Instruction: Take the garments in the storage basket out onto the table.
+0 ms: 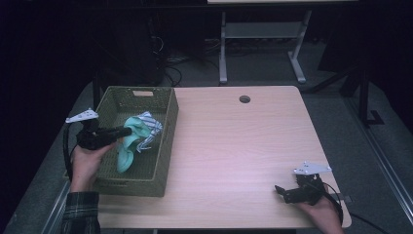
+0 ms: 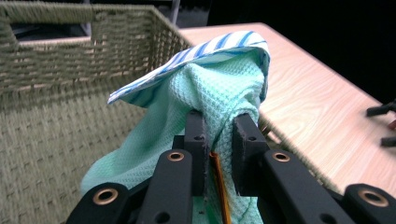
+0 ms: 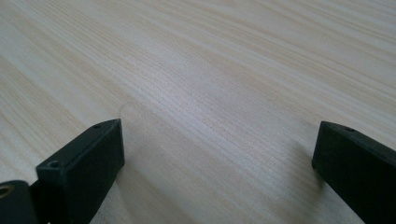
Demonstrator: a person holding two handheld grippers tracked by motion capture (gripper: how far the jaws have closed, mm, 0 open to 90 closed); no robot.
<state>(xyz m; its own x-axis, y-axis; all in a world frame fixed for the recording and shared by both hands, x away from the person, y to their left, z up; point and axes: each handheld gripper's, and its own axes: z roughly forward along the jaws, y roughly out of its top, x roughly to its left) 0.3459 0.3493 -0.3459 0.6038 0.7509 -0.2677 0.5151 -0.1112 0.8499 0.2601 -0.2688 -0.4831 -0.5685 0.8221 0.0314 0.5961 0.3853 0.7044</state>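
A mint-green waffle cloth [image 1: 127, 146] hangs over the inside of the woven olive basket [image 1: 165, 146], with a blue-and-white striped cloth [image 1: 148, 127] draped over its top. My left gripper [image 1: 127, 130] reaches in from the basket's left side and is shut on the green cloth [image 2: 212, 88], a bunched fold pinched between its pads, the striped cloth [image 2: 210, 49] lying above. My right gripper [image 1: 281, 191] rests low at the table's front right, its jaws open wide over bare wood [image 3: 210, 93] with nothing between them.
The basket [image 2: 56, 84] stands at the table's left edge, its walls around the lifted cloths. The wooden table [image 1: 243, 146] stretches to the right, with a round cable hole [image 1: 244, 99] near its far edge. Dark floor and desk legs lie beyond.
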